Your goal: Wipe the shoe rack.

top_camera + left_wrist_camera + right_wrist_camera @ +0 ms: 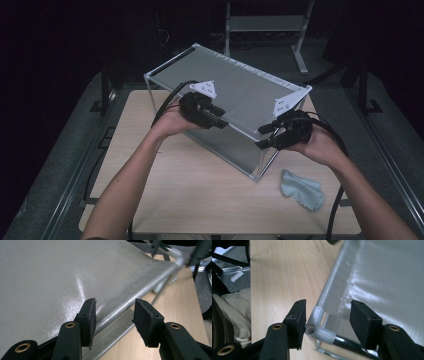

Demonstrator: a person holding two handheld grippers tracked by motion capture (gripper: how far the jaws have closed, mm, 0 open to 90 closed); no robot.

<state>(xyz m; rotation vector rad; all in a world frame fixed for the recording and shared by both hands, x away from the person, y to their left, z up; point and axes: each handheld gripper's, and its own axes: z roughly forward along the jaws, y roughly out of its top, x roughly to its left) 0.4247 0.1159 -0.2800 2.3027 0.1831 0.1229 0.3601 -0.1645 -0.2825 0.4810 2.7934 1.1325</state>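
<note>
Black foam pads (88,320) of the left gripper (113,321) stand parted around the long top edge of a mesh-covered box frame (62,277), its rounded rim running up between them; neither pad visibly presses on it, though the left pad sits just against the fabric. Beyond those fingers the grey mesh slopes away to the far corner, and bare wooden table (180,302) lies past the right pad. On the right gripper (327,322) the pads (298,320) are likewise spread, with the frame's grey plastic corner joint (317,326) between them, touching or almost touching the left pad and well clear of the right one; I cannot tell whether it is truly clamped. Past these fingers the mesh panel fills the far side and the tabletop the near side. From above, the left gripper (202,111) comes in over the frame's near long edge, wrist bent and forearm angled up from the bottom left, while the right gripper (285,134) meets the near right corner, hand cupped beneath it and forearm rising from the bottom right. Just outside the right hand a crumpled blue-grey cloth (301,189) lies on the table.
</note>
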